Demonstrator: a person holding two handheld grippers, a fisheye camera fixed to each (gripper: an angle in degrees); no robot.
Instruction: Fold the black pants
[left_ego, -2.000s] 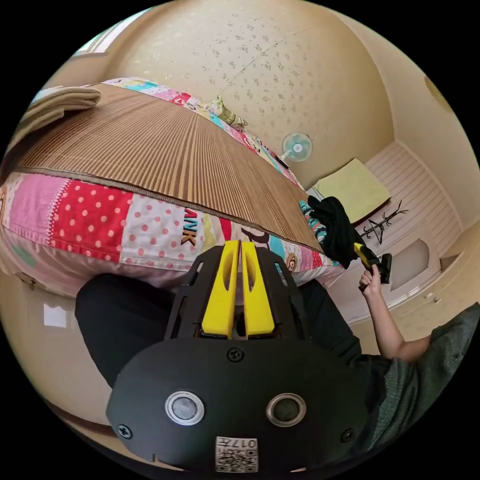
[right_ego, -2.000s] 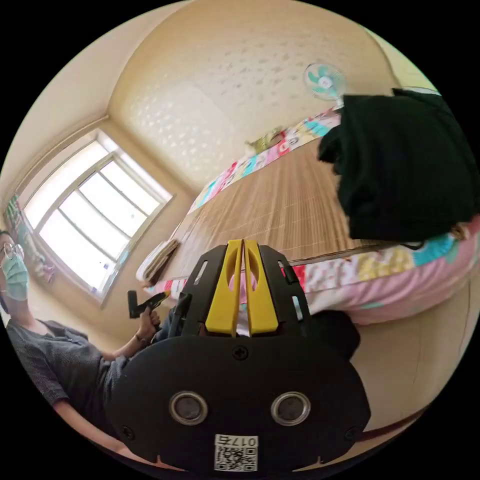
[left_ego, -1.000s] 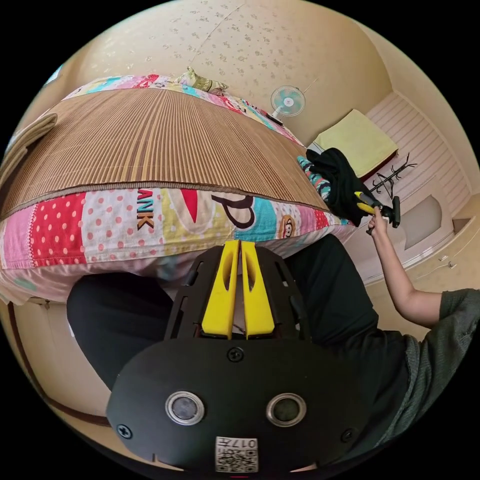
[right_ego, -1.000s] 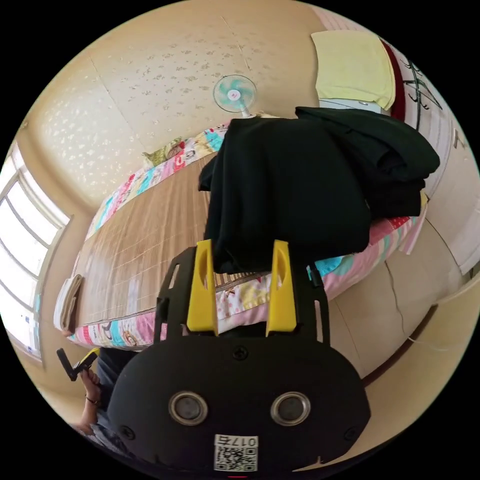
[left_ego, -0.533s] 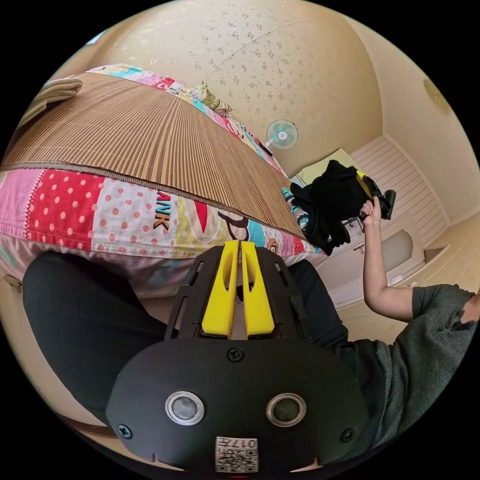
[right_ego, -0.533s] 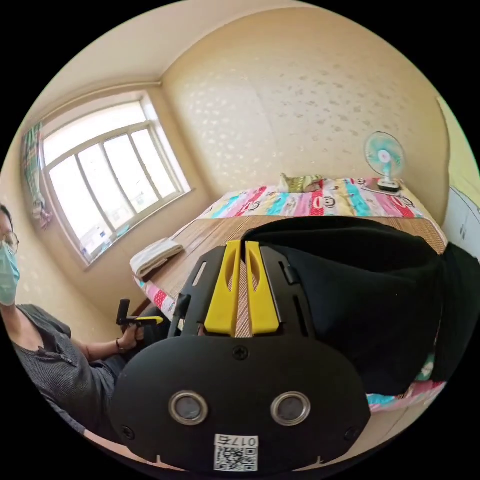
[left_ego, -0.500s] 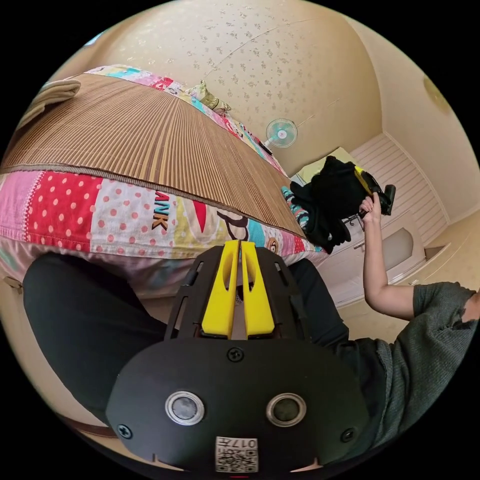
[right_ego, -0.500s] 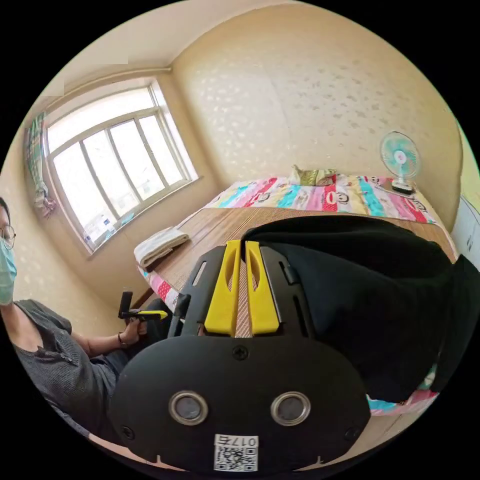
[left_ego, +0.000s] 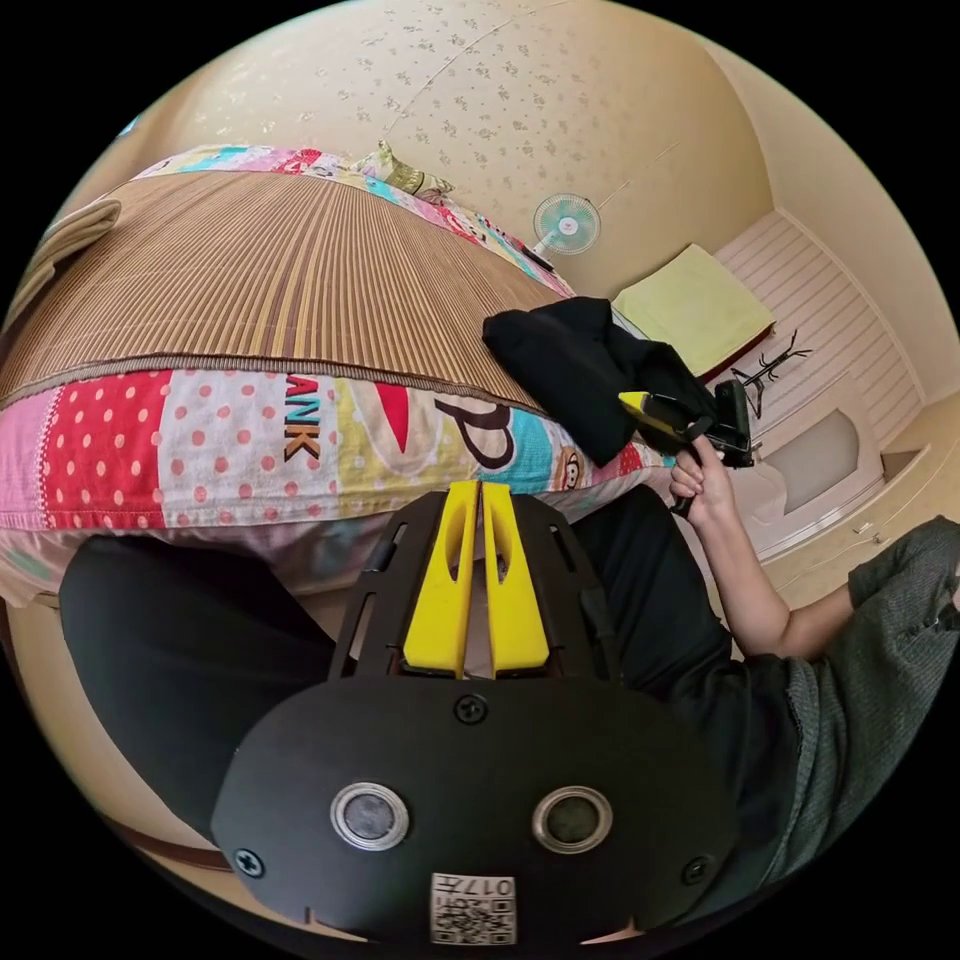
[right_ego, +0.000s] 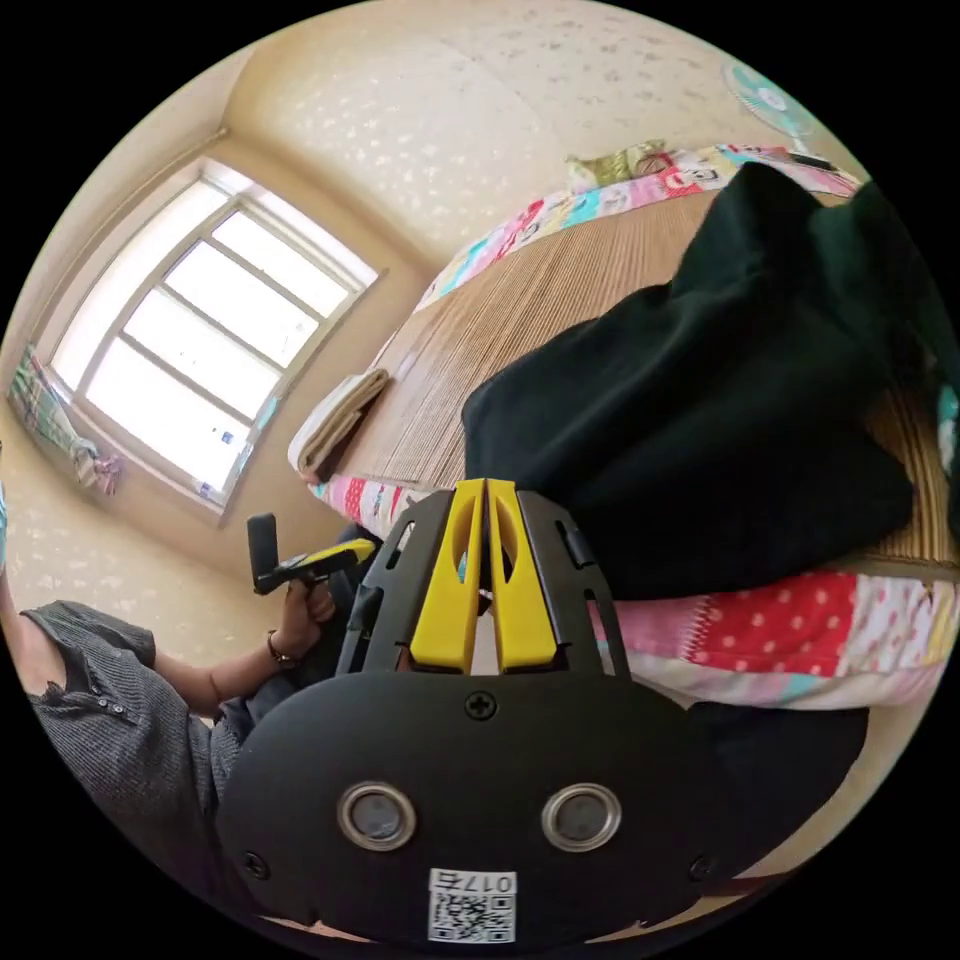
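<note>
The black pants (left_ego: 570, 365) lie bunched on the bamboo mat (left_ego: 300, 270) at the bed's near corner, one edge hanging over the patchwork quilt (left_ego: 200, 440). In the right gripper view the black pants (right_ego: 700, 400) spread across the mat (right_ego: 520, 310). My right gripper (right_ego: 485, 485) is shut, its tips pinching the pants' near edge. The left gripper view has that right gripper (left_ego: 625, 400) in a hand beside the pants. My left gripper (left_ego: 480, 487) is shut on nothing, low in front of the bed over the person's lap. The left gripper (right_ego: 365, 546) is also in the right gripper view, held in a hand.
A folded beige cloth (right_ego: 335, 420) lies at the mat's far end under the window (right_ego: 200, 350). A small fan (left_ego: 565, 222) stands at the head of the bed. A yellow towel (left_ego: 690, 310) covers a white cabinet beside the bed. The person's dark-clad legs (left_ego: 200, 660) sit against the bed's side.
The right gripper has come down from the air, and the pants now lie on the mat nearer the bed's front edge. The left gripper stays shut and low.
</note>
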